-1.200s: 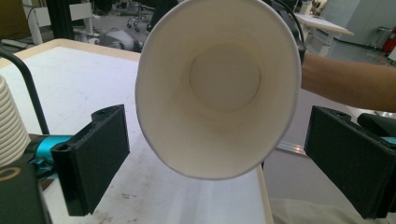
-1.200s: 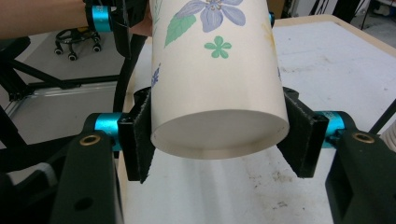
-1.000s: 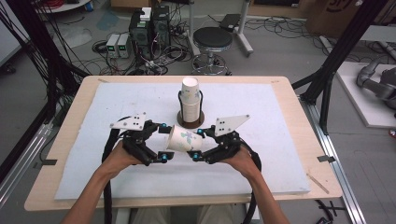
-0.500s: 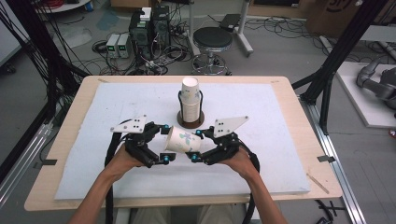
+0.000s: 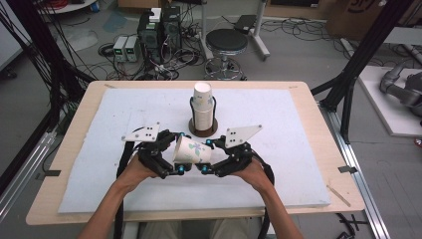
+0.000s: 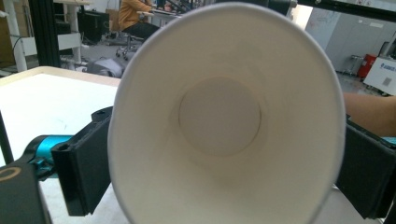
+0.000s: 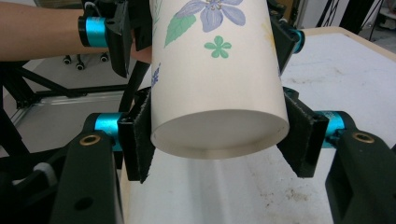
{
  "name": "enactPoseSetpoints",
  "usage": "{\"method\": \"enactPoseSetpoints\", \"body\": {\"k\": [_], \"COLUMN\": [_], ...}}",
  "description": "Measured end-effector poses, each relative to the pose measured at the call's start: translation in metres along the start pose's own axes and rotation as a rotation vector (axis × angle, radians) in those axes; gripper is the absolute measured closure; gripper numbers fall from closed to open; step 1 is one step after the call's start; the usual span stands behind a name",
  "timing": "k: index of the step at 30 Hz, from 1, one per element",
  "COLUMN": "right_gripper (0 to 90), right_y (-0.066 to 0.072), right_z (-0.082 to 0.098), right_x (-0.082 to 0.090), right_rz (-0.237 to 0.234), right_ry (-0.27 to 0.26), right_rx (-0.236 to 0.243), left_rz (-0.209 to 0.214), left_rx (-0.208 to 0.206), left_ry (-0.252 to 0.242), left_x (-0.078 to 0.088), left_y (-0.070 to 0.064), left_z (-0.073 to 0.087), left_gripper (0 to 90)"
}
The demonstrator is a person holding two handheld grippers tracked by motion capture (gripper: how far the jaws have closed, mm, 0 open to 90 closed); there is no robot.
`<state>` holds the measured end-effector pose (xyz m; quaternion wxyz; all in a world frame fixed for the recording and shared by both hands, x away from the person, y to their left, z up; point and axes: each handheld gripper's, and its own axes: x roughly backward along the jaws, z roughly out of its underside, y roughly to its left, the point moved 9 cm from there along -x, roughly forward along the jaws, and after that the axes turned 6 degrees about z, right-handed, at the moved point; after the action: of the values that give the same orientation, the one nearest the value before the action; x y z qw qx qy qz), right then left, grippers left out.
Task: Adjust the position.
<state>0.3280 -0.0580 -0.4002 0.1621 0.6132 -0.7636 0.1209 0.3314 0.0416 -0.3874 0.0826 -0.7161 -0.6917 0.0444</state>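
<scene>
A paper cup point(image 5: 191, 151) printed with flowers lies on its side in the air above the white mat point(image 5: 89, 164), between both grippers. My left gripper point(image 5: 176, 153) is shut on its mouth end; the left gripper view looks straight into the cup point(image 6: 219, 116), with the black pads point(image 6: 86, 172) against the rim on either side. My right gripper point(image 5: 205, 156) is shut on the base end. In the right gripper view the pads point(image 7: 137, 140) press the cup point(image 7: 215, 84) near its bottom, and the left gripper point(image 7: 201, 32) grips it farther up.
A stack of paper cups point(image 5: 203, 104) stands upright in a dark round holder point(image 5: 203, 132) just behind the grippers at mid-table. The mat covers most of the wooden table point(image 5: 318, 129). Computers, a stool and cables lie on the floor beyond.
The left gripper has shifted slightly right, closer onto the cup's mouth end. The right gripper and the cup have stayed in place.
</scene>
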Motion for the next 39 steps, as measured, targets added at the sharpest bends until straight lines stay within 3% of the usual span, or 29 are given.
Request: {"method": "enactPoseSetpoints", "body": {"k": [13, 23, 33, 35, 37, 39], "right_gripper": [37.3, 37.4, 37.0, 34.9, 23.2, 19.0], "right_y": [0.0025, 0.0042, 0.005, 0.0048, 0.0044, 0.005], "right_z": [0.0012, 0.0013, 0.0027, 0.0025, 0.0026, 0.0032], "right_x": [-0.0027, -0.001, -0.0009, -0.0017, -0.0038, -0.0051], "right_rz": [-0.008, -0.017, -0.024, -0.02, -0.018, -0.019], "right_ry": [-0.013, -0.016, -0.003, -0.007, -0.007, 0.0], "right_rx": [0.003, 0.003, 0.006, 0.0, -0.006, -0.022], "left_rz": [0.026, 0.04, 0.037, 0.032, 0.025, 0.022], "left_rx": [0.006, -0.004, -0.022, -0.021, -0.026, -0.024], "left_ry": [0.015, 0.014, 0.023, 0.024, 0.035, 0.046], "left_x": [0.0002, 0.0028, 0.003, 0.0031, 0.003, 0.0028], "left_y": [-0.0011, -0.0041, -0.0052, -0.0049, -0.0041, -0.0036], "left_z": [0.0024, 0.0009, 0.001, 0.0011, 0.0024, 0.0036], "left_gripper": [16.3, 30.5, 33.4, 33.4, 33.4, 33.4]}}
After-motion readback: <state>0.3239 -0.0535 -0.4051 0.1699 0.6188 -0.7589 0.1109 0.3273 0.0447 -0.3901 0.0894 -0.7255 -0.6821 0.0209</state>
